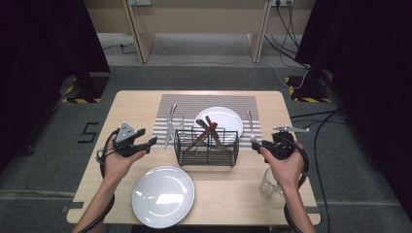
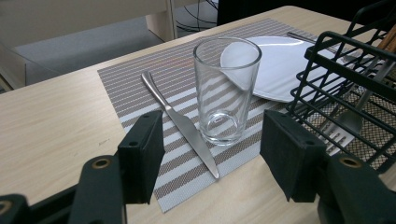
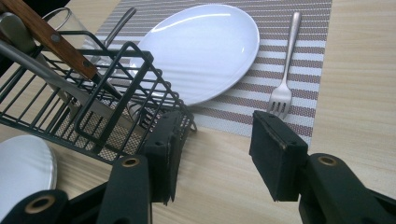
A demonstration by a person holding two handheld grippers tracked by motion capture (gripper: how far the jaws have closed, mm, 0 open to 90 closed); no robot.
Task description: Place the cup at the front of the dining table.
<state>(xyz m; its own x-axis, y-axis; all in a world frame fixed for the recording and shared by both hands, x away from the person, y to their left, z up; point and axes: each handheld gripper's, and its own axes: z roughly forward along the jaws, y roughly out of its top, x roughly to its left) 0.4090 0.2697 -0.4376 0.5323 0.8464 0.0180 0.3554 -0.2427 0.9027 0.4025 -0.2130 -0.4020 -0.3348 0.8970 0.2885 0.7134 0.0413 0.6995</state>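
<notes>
The person is showing bare forearms, no sleeves. Each hand is carrying a black gripper: the left gripper (image 1: pixel 148 143) is wearing a grey three-cornered plate, the right gripper (image 1: pixel 256 144) a grey bar. Black cables are trailing from both. Brass-coloured rivets are shining beside the black pads (image 2: pixel 141 156).
</notes>
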